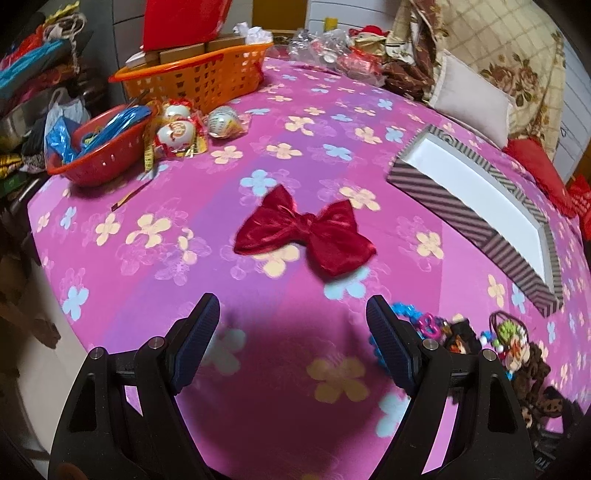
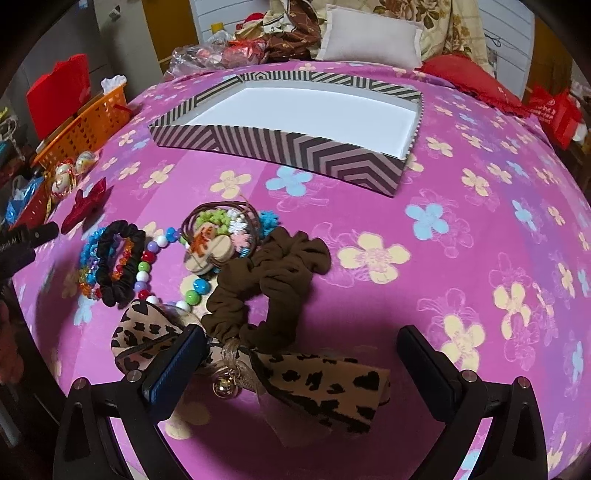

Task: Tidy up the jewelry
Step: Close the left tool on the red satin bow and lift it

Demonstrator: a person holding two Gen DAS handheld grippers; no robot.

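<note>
A red satin bow (image 1: 304, 230) lies on the pink flowered cloth ahead of my open, empty left gripper (image 1: 293, 325); it also shows far left in the right wrist view (image 2: 86, 206). A striped open box (image 2: 280, 146) with a white inside stands further back, also at right in the left wrist view (image 1: 476, 225). My right gripper (image 2: 299, 365) is open and empty above a leopard-print bow (image 2: 317, 384). Beyond it lie a brown scrunchie (image 2: 269, 277), a black scrunchie (image 2: 120, 258), a bead bracelet (image 2: 147, 266) and a bundle of hair ties (image 2: 221, 230).
An orange basket (image 1: 199, 75), a red bowl (image 1: 99, 147) with blue wrappers and wrapped round toys (image 1: 177, 133) stand at the far left of the bed. A pillow (image 2: 369, 35), blankets and red bags (image 2: 550, 110) line the far edge.
</note>
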